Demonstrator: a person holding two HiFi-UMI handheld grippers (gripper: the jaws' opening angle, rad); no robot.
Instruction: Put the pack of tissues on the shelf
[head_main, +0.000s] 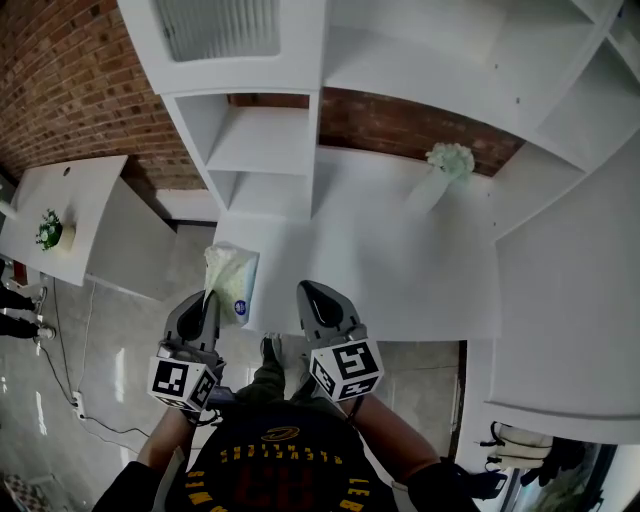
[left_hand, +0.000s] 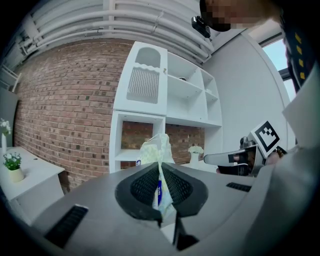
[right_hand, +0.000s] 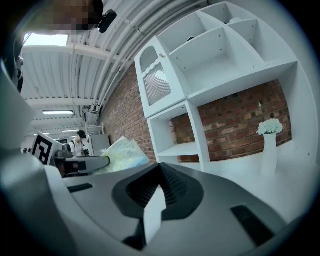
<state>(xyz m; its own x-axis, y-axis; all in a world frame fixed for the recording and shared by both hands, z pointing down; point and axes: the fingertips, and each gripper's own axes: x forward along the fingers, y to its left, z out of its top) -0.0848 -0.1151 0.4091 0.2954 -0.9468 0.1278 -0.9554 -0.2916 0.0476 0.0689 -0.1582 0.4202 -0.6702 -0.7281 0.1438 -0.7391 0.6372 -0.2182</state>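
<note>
The pack of tissues is pale green with a blue label. My left gripper is shut on its near end and holds it over the front left corner of the white counter. In the left gripper view the pack stands up between the pads of the left gripper. The white shelf unit with open cubbies rises behind the counter. My right gripper hangs just right of the pack, shut and empty. From the right gripper the pack shows at the left.
A white vase with white flowers stands on the counter at the back right, against the brick wall. A low white table with a small potted plant lies to the left. Cables run over the floor below it.
</note>
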